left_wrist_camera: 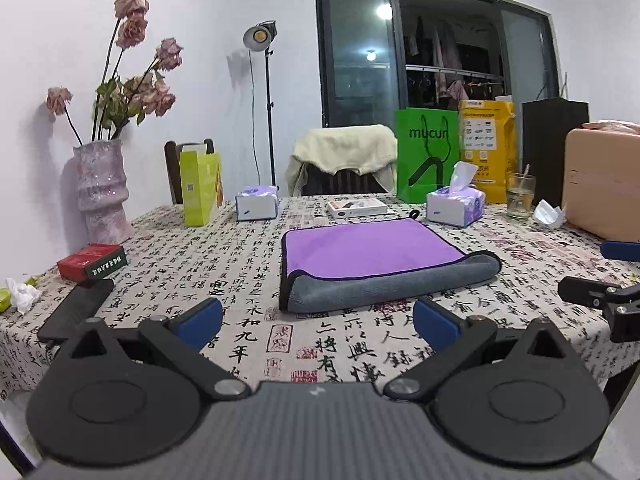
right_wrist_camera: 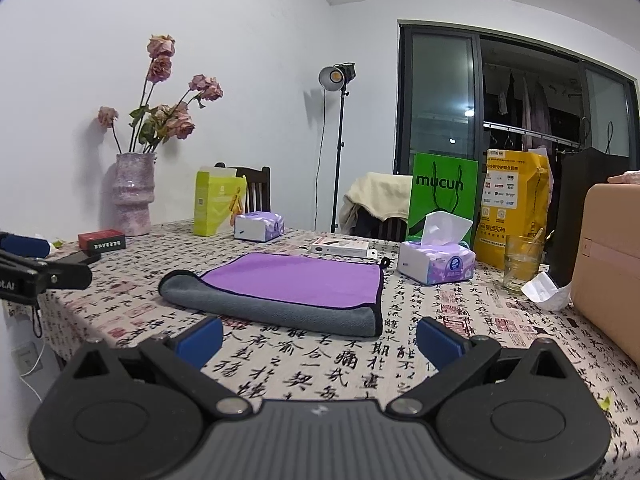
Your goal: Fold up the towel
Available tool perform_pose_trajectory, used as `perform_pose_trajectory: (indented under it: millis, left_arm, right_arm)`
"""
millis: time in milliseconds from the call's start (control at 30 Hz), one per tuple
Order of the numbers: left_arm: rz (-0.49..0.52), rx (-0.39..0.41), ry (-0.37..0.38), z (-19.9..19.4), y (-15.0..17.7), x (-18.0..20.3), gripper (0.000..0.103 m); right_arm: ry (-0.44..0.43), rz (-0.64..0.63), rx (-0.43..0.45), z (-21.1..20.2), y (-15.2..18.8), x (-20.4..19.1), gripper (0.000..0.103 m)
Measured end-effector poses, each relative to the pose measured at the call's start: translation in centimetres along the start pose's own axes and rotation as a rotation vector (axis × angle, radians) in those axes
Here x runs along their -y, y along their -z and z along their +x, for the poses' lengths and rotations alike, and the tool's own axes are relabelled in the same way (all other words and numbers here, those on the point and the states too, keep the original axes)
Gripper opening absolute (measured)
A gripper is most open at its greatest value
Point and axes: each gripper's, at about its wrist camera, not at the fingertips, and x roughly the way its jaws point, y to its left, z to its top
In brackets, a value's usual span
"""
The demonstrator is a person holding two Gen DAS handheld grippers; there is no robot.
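A purple towel with a grey underside (left_wrist_camera: pixel 372 246) lies folded over on the patterned tablecloth, its grey rolled fold facing me; it also shows in the right wrist view (right_wrist_camera: pixel 296 280). My left gripper (left_wrist_camera: pixel 318 322) is open and empty, just short of the towel's near grey edge. My right gripper (right_wrist_camera: pixel 320 342) is open and empty, close to the towel's near right corner. The right gripper also shows at the right edge of the left wrist view (left_wrist_camera: pixel 604 276), and the left gripper at the left edge of the right wrist view (right_wrist_camera: pixel 36 264).
Two tissue packs (left_wrist_camera: pixel 456 200) (left_wrist_camera: pixel 256 202), a flat white box (left_wrist_camera: pixel 356 208), a glass (left_wrist_camera: pixel 520 196), a pink case (left_wrist_camera: pixel 604 184), green and yellow bags (left_wrist_camera: pixel 426 152), a vase of dried roses (left_wrist_camera: pixel 102 192), a red box (left_wrist_camera: pixel 90 262) and a phone (left_wrist_camera: pixel 76 310) ring the towel.
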Motion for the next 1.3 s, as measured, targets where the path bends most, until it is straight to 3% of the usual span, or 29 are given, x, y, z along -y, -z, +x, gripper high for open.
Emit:
perform_pose_trajectory:
  millis: [600,767,900,1300]
  left_arm:
    - [-0.055,-0.069,-0.014,6.2,-0.9,-1.3,0.103]
    - [-0.068,-0.1,0.022,8.3,-1.2,-1.8,0.103]
    - [-0.054,-0.109,0.043,9.8,-1.5,-1.9,0.103]
    - [-0.064,-0.171,0.102,14.9,-2.5,-2.4,0.103]
  right_arm:
    - [0.01,0.008,-0.039,6.3,-1.0,2.0,0.103]
    - [0.015,0.025,-0.11,8.5,-1.0,2.8,0.103]
    - [-0.032,0.066,-0.146,10.3,-0.9,3.7,0.103]
    - [-0.048,0.106,-0.169,15.3,-1.6,5.4,0.103]
